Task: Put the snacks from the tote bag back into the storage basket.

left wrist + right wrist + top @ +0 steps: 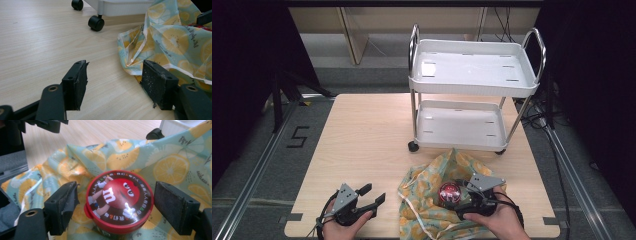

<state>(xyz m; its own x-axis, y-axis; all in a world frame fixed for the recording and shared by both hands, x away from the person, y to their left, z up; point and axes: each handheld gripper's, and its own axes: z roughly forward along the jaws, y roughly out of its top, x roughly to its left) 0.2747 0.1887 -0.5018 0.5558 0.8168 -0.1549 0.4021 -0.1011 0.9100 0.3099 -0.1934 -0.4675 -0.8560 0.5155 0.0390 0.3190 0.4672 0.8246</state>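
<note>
At the bottom centre-right of the high view the right gripper (pixel 464 196) reaches over a red-lidded candy tub (pixel 449 194) that sits on the lemon-print bag (pixel 427 200); in the right gripper view its jaws stand spread on either side of the tub (pixel 119 201), a gap showing at each pad, so nothing is pinched yet. The risk I see is in the closing: the lid is round and glossy, and pads that meet it high or off-centre could squirt it sideways or tip it on the soft, rumpled cloth; a fold of the bag could also be caught with it and dragged along.

At the lower left of the high view the left gripper (pixel 371 195) rests on the table (pixel 362 130), jaws spread and empty, the bag's edge (pixel 160 50) just beside its right-hand pad in the left gripper view; a careless nudge there would shift the cloth under the tub.

Farther up the frame stands the white two-shelf cart (pixel 472 75) on castors; a hard set-down could roll it away.
</note>
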